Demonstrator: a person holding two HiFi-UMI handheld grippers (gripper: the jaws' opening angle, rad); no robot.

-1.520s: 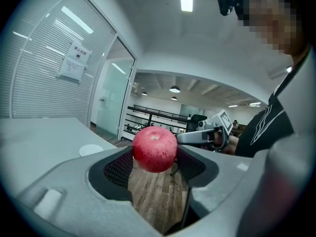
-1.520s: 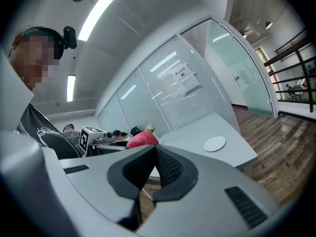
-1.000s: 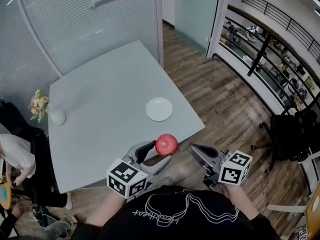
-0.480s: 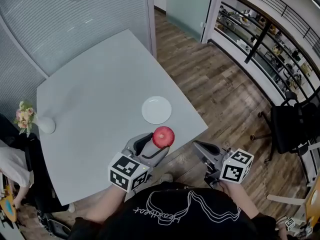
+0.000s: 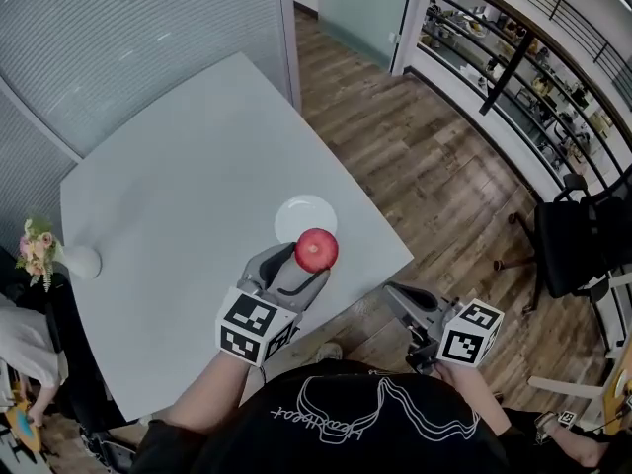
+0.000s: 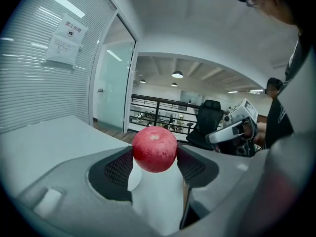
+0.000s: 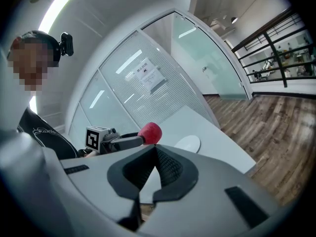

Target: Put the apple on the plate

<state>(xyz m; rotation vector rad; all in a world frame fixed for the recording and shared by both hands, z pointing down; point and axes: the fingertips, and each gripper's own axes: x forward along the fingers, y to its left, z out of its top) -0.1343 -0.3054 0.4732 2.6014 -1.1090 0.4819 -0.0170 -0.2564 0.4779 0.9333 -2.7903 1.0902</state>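
Bottom of the head view: the person's black shirt [image 5: 365,423], an arm running out to each claw. Right claw [image 5: 393,292] sits at lower right of centre, out over the wood floor [image 5: 444,176] just off the surface's near edge. Its jaws are together with nothing between them, and its marker cube [image 5: 472,332] is by the hand.

Left claw [image 5: 308,261] is lower centre, marker cube [image 5: 255,326] behind it, reaching in over the surface [image 5: 178,186]. Its jaws are clamped on the apple [image 5: 316,250], one pad on each side. The apple is red, stem end up, held at the claw tips and clear of the surface. In the head view it overlaps the near edge of the plate [image 5: 299,215]; in the right gripper view it shows left of the plate and higher in the frame, so it is not set down.

The plate is white, empty, near the surface's right edge. At far left of the surface stands a white vase [image 5: 81,262] with flowers [image 5: 35,245]. Blinds on a glass wall [image 5: 128,47] fill the upper left. Black chair [image 5: 578,245] at right edge, railing [image 5: 533,42] upper right.
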